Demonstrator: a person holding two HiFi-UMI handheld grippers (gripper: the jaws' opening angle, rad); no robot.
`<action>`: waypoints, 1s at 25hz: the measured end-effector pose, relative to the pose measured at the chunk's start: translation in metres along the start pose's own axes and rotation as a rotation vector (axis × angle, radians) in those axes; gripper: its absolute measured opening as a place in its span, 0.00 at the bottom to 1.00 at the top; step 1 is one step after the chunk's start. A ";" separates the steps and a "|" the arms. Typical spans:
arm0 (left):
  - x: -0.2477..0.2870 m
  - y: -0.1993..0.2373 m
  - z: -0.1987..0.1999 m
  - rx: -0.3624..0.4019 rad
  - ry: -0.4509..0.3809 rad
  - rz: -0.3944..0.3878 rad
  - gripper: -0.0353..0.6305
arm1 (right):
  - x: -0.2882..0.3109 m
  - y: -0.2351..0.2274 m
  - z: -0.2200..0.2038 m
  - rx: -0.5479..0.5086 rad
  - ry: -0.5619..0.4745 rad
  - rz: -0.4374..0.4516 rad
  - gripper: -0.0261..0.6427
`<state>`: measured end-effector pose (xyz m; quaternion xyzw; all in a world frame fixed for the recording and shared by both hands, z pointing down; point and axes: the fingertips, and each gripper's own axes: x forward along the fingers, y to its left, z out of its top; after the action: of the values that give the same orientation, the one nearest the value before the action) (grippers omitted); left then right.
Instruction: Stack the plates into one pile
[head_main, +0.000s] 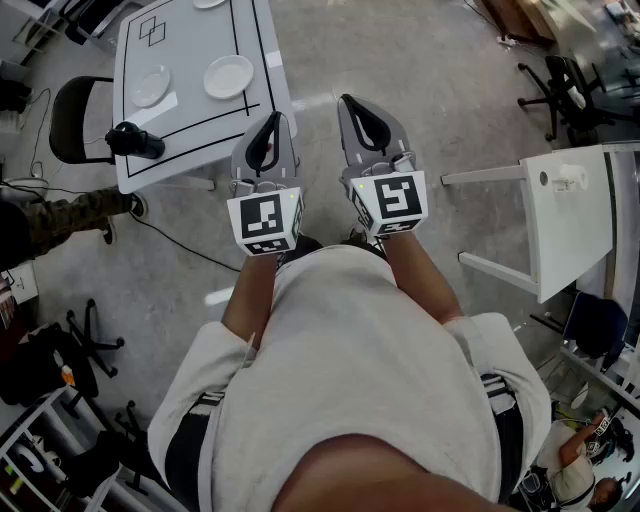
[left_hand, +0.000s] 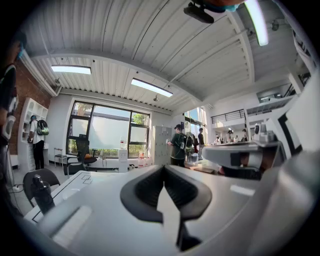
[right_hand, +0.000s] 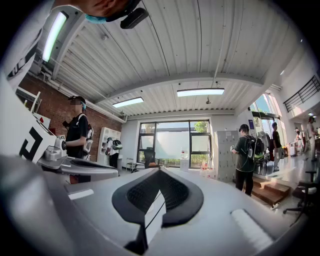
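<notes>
Two white plates lie apart on the white table (head_main: 190, 150) at the upper left of the head view: a smaller plate (head_main: 150, 86) and a larger plate (head_main: 229, 76). The rim of a third plate (head_main: 208, 3) shows at the top edge. My left gripper (head_main: 271, 122) and right gripper (head_main: 353, 104) are held level side by side in front of me, just off the table's near right corner. Both are shut with nothing between the jaws. In the left gripper view the left gripper (left_hand: 163, 168) points across the room, and so does the right gripper (right_hand: 159, 171) in the right gripper view.
A black bottle-like object (head_main: 135, 140) lies on the table's near left edge, also seen as a black object (left_hand: 42, 192). A black chair (head_main: 68, 120) stands left of the table. Another white table (head_main: 575, 215) is at the right. Several people stand in the room.
</notes>
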<state>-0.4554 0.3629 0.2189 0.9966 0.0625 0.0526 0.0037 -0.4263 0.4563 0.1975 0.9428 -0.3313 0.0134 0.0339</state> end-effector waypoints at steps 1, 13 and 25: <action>0.001 0.005 -0.002 0.001 0.002 -0.004 0.06 | 0.003 0.003 -0.003 0.004 0.005 -0.005 0.04; 0.009 0.048 -0.035 -0.034 0.070 -0.032 0.06 | 0.037 0.044 -0.052 -0.012 0.170 0.020 0.04; 0.074 0.107 -0.072 -0.038 0.195 0.102 0.06 | 0.150 0.052 -0.083 0.000 0.219 0.307 0.04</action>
<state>-0.3767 0.2657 0.2998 0.9884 0.0109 0.1508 0.0138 -0.3419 0.3287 0.2902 0.8740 -0.4657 0.1210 0.0674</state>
